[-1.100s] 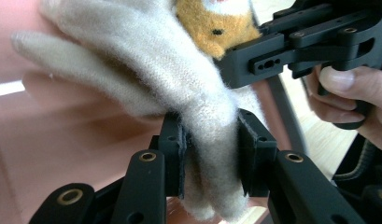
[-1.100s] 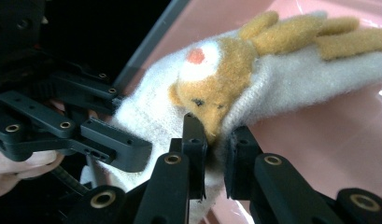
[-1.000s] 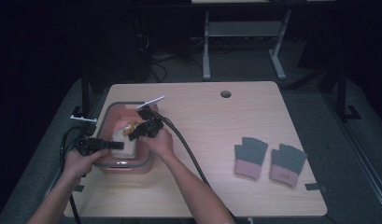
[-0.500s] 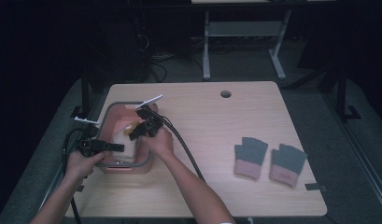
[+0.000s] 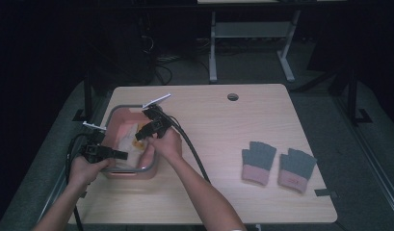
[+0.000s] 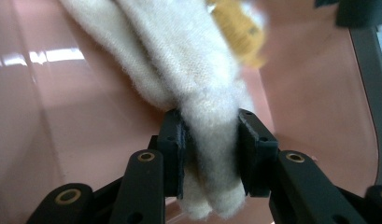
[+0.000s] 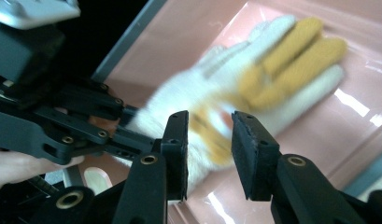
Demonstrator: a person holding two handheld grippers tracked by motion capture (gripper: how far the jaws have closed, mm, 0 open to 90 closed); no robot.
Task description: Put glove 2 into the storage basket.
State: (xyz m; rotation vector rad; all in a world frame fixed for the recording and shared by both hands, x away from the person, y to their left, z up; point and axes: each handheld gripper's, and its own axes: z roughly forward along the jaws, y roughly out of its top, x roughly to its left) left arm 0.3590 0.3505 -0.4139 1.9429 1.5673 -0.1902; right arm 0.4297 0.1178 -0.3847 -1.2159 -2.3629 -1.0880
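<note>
A cream knitted glove (image 6: 198,79) with yellow fingers (image 7: 291,58) lies in a pink bin (image 5: 132,174) at the table's left. My left gripper (image 6: 211,156) is shut on its cuff end, and the fabric bulges between the jaws. In the high view the left gripper (image 5: 121,154) reaches into the bin from the left rim. My right gripper (image 7: 209,135) stands open just above the glove's palm (image 7: 179,93), one jaw on each side and neither touching it. From above, the right gripper (image 5: 139,136) points down into the bin over the glove (image 5: 128,132).
The bin has a grey rim (image 5: 132,107) and glossy pink walls (image 6: 62,116). Two grey gloves with pink cuffs (image 5: 258,161) (image 5: 295,169) lie flat at the table's right. A round cable hole (image 5: 232,96) sits near the far edge. Black cables trail from both grippers.
Both hands have stayed over the bin with only slight shifts. The glove is blurred in the right gripper view, so it is moving a little.
</note>
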